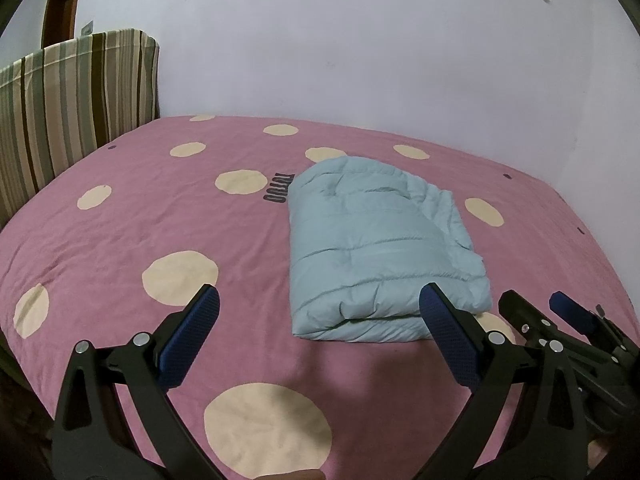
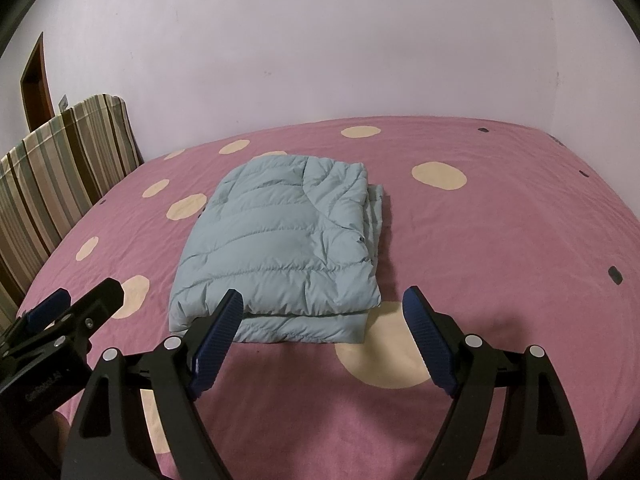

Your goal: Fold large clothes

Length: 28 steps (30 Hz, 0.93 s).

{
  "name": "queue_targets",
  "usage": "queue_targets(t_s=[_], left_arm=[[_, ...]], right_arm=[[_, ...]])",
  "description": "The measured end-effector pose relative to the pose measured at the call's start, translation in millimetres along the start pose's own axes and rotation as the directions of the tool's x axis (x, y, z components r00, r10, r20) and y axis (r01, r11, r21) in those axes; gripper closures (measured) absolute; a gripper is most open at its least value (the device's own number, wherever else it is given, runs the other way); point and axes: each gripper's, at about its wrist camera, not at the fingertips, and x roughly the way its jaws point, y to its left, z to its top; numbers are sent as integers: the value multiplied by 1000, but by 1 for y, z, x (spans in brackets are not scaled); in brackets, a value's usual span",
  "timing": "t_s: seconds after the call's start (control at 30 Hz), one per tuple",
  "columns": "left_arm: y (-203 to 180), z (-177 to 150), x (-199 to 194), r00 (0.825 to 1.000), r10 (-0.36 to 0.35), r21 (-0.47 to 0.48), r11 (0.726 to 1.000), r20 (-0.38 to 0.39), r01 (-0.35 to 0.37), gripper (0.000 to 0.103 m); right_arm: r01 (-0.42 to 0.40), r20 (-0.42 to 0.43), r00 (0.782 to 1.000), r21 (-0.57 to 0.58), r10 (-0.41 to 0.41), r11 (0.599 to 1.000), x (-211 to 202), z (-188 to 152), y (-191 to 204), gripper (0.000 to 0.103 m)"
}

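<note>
Bedroom with a spotted bed
Pink sheet [image 1: 120, 232] with cream dots, striped cushion [image 1: 76, 96] upright at its left edge, lilac wall [image 1: 340, 40], brown door [image 2: 36, 80]

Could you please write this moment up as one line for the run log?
jacket: folded, lying on bed | left hand-held gripper: open, empty | right hand-held gripper: open, empty | contact: none

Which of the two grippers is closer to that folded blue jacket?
Right, though only slightly. The right gripper is open, facing the puffer jacket with its near edge between the fingers. The left gripper, also open, sits off toward the jacket's left corner.
</note>
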Motion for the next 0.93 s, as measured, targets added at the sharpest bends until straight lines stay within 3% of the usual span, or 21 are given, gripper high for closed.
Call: queue_targets(t_s=[0.7, 0.93], left_arm=[[-8, -4, 3, 998, 53, 52, 997, 35, -54, 2], [5, -4, 19, 999, 29, 16, 999, -16, -29, 2]], right_arm=[[-7, -10, 1000, -5, 7, 1000, 2, -2, -1, 22], [0, -19, 1000, 0, 0, 1000, 8, -1, -10, 22]])
